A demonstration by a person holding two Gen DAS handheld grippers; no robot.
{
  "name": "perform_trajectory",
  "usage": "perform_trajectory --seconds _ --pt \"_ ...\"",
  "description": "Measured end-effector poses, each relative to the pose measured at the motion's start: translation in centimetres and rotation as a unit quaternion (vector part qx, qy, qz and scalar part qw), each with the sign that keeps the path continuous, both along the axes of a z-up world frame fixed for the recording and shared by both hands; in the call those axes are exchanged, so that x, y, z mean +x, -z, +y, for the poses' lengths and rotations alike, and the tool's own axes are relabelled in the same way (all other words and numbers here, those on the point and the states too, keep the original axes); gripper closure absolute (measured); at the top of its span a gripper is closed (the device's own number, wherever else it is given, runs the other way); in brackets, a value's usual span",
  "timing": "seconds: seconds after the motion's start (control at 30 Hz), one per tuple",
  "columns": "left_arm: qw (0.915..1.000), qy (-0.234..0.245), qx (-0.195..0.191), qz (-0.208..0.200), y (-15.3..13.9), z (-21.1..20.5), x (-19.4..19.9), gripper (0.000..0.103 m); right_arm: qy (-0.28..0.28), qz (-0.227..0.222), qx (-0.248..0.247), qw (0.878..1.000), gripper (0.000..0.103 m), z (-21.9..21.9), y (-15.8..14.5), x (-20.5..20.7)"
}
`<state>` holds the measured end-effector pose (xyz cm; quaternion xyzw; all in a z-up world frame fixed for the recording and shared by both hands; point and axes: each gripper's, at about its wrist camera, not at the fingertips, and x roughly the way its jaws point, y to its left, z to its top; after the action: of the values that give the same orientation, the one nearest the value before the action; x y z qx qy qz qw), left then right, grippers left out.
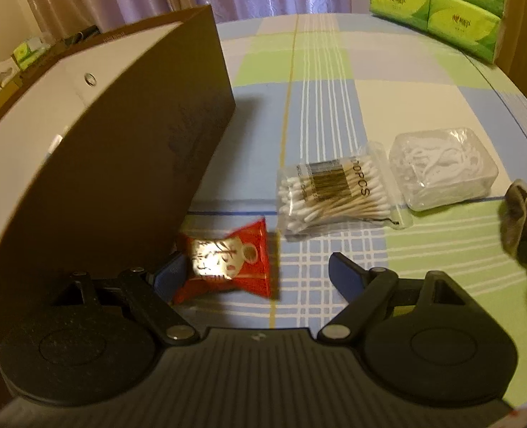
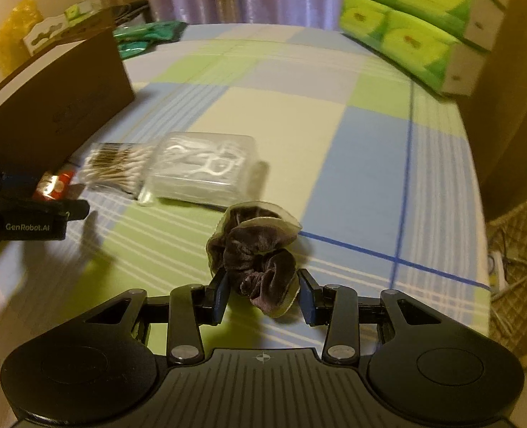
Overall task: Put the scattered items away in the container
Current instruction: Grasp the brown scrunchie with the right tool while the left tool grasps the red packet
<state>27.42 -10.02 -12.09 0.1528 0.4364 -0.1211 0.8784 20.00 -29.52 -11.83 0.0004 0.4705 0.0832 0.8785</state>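
Both claws sit low in their frames: the left gripper (image 1: 256, 267) is spread wide with a red snack packet (image 1: 228, 267) lying between its blue fingers, against the left one and clear of the right, so nothing is clamped; the right gripper (image 2: 263, 294) is about half open around a dark velvet scrunchie (image 2: 254, 256), its pads close on either side, though motion blur makes it hard to tell if they actually press it. Largest in view, the checked tablecloth (image 1: 334, 107) fills the middle of both frames. A brown box (image 1: 121, 164) with a white inside stands open at the left of the left wrist view, just beside the packet. Green tissue packs (image 1: 438, 7) are stacked at upper right. Centre-right lie a clear plastic case (image 1: 441, 167) of white floss picks and, touching it, a bag of cotton swabs (image 1: 334, 192).
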Motion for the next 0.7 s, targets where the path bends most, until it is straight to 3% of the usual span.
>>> perform_trajectory --seconds 0.27,0.37,0.43,0.5,0.7 --pt "0.998 0.044 -0.03 0.035 -0.2 -0.3 -0.9 0.039 0.011 0.0 0.001 1.0 0.066 -0.8 0.0 -0.2" --pt "0.9984 0.05 -0.02 0.019 -0.9 -0.3 -0.9 0.039 0.012 0.001 0.003 1.0 0.066 -0.8 0.0 -0.2" --pt "0.9989 0.046 -0.008 -0.001 -1.3 -0.2 -0.5 0.031 0.011 0.0 0.003 1.0 0.066 -0.8 0.0 -0.2" --pt "0.9991 0.041 0.005 -0.013 -1.2 -0.2 0.3 0.029 0.011 0.0 0.002 1.0 0.066 -0.8 0.0 -0.1" --pt "0.9982 0.057 0.019 -0.006 0.2 -1.1 1.5 0.037 0.012 0.001 0.002 1.0 0.066 -0.9 0.0 -0.2"
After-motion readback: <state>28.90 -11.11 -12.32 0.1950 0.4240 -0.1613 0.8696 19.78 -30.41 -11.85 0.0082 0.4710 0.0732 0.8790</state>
